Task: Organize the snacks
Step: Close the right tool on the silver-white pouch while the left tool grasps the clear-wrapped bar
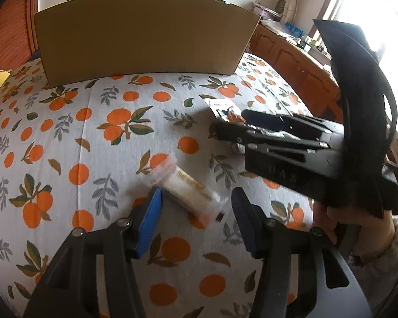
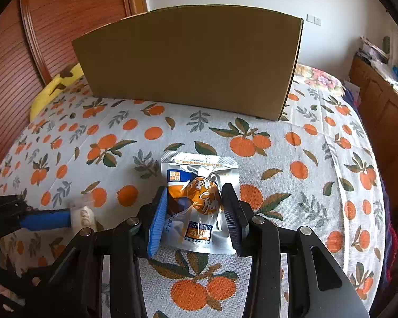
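Observation:
A white wrapped snack bar (image 1: 189, 189) lies on the orange-print bedspread (image 1: 92, 137). My left gripper (image 1: 196, 206) is open, its fingers on either side of the bar's near end. A silver and orange snack pouch (image 2: 196, 201) lies flat in the right wrist view. My right gripper (image 2: 195, 217) straddles the pouch, both pads against its sides. The right gripper also shows in the left wrist view (image 1: 225, 129), over the pouch (image 1: 223, 108). The left gripper's blue pad (image 2: 46, 221) and the bar (image 2: 83, 217) show at the left of the right wrist view.
A large brown cardboard box (image 1: 146, 42) stands at the far side of the bed (image 2: 193, 61). A yellow item (image 2: 53, 90) lies to the box's left. Wooden cabinets (image 1: 294, 61) line the right side, a wooden wardrobe (image 2: 53, 26) the left.

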